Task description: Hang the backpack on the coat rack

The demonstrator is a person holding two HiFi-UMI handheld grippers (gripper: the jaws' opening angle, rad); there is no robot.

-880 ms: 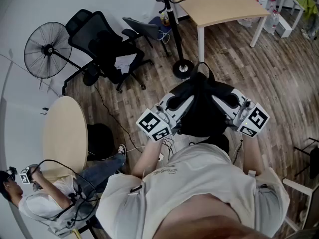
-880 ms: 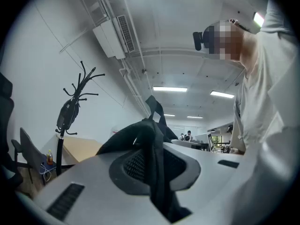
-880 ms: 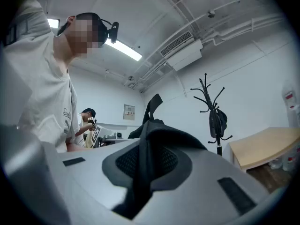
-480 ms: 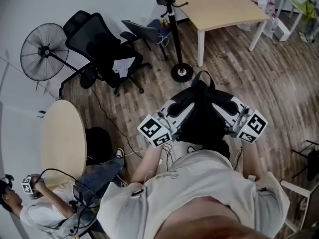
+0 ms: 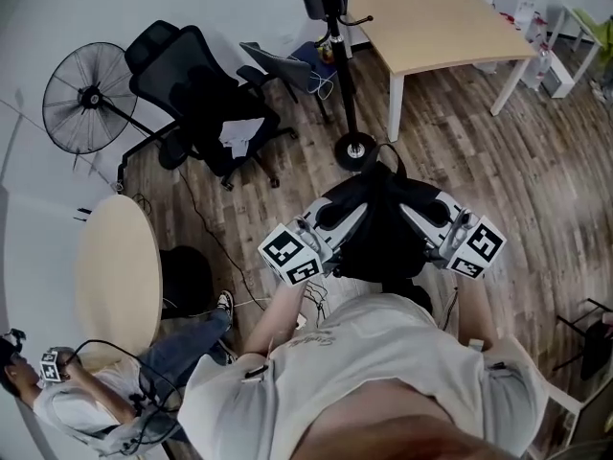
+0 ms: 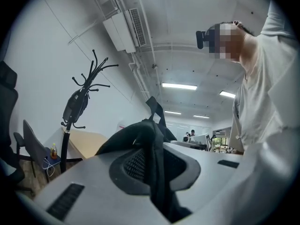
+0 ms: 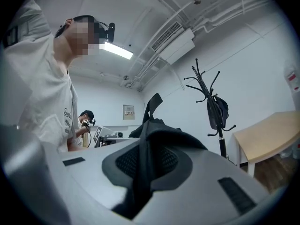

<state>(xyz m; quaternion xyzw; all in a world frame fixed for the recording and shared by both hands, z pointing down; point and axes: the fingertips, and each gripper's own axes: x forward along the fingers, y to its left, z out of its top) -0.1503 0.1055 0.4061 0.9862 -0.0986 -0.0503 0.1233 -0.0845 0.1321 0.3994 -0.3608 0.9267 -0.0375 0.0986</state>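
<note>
I hold the black fabric backpack (image 5: pixel 383 233) up between both tools: left gripper (image 5: pixel 352 217) and right gripper (image 5: pixel 414 211) each clamped on its dark fabric from opposite sides. Its top loop (image 6: pixel 153 103) sticks up on the far side, facing the black metal coat rack (image 5: pixel 340 65), which stands straight ahead, well apart, a shade nearer my left; a dark bag (image 6: pixel 75 107) already hangs there

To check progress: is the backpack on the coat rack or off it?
Off it. The left gripper and right gripper both clamp the backpack, apart from the coat rack.
</note>
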